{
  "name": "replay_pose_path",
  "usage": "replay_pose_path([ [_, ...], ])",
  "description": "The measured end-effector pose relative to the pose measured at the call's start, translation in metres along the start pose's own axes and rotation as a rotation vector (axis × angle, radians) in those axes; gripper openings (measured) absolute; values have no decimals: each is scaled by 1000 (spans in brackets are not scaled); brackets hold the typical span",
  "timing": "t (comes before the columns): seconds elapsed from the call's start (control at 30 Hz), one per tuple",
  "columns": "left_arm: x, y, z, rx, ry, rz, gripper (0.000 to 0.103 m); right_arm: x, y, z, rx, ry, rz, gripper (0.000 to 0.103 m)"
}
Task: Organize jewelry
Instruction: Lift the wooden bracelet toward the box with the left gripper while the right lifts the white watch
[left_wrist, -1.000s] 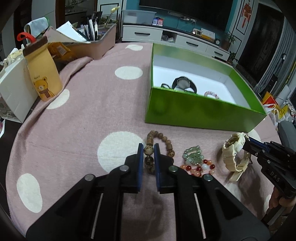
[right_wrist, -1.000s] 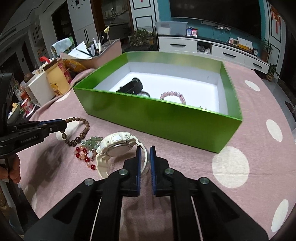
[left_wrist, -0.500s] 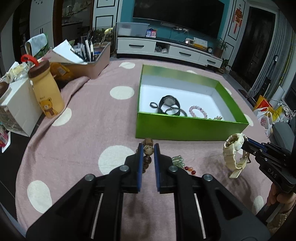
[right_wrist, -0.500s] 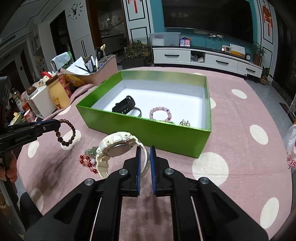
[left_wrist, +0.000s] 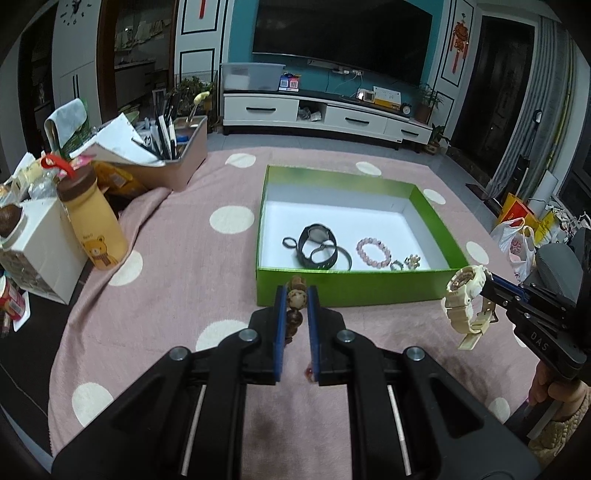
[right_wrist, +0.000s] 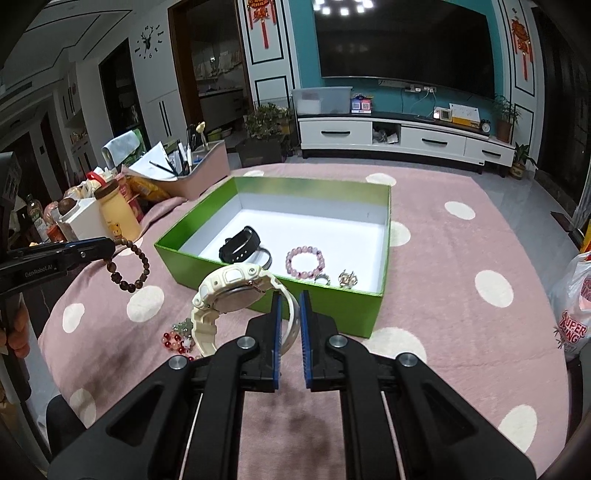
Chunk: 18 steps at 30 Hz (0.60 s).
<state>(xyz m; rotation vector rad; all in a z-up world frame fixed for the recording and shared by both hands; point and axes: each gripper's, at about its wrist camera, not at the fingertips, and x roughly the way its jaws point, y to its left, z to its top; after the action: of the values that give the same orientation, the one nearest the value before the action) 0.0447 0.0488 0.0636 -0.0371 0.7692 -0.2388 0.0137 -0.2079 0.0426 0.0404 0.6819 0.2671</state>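
Note:
My left gripper (left_wrist: 296, 295) is shut on a brown wooden bead bracelet (left_wrist: 296, 297), which hangs in the air (right_wrist: 127, 265) left of the green box (left_wrist: 354, 293). My right gripper (right_wrist: 290, 301) is shut on the strap of a cream watch (right_wrist: 236, 295), held above the cloth near the box's front wall (right_wrist: 332, 314). The same watch (left_wrist: 466, 299) shows at the right of the left wrist view. Inside the box lie a black watch (left_wrist: 317, 245), a pink bead bracelet (left_wrist: 373, 252) and small rings (left_wrist: 406, 263). A red and green bead bracelet (right_wrist: 179, 336) stays on the cloth.
A pink cloth with white dots (left_wrist: 184, 266) covers the table. At the left stand a yellow bear bottle (left_wrist: 94, 221), a white box (left_wrist: 48, 243) and a pen tray (left_wrist: 170, 162). A plastic bag (right_wrist: 574, 295) sits off the table's right edge.
Both grippers have risen from the cloth with their loads. The wooden bracelet and the cream watch left the table, and the box interior has come into fuller view.

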Motion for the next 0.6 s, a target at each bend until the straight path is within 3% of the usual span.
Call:
replay_pose_path([
  [0.6,2,-35,63,62,-65,-45,11,-16,-23,39,5,-105,-47,9],
])
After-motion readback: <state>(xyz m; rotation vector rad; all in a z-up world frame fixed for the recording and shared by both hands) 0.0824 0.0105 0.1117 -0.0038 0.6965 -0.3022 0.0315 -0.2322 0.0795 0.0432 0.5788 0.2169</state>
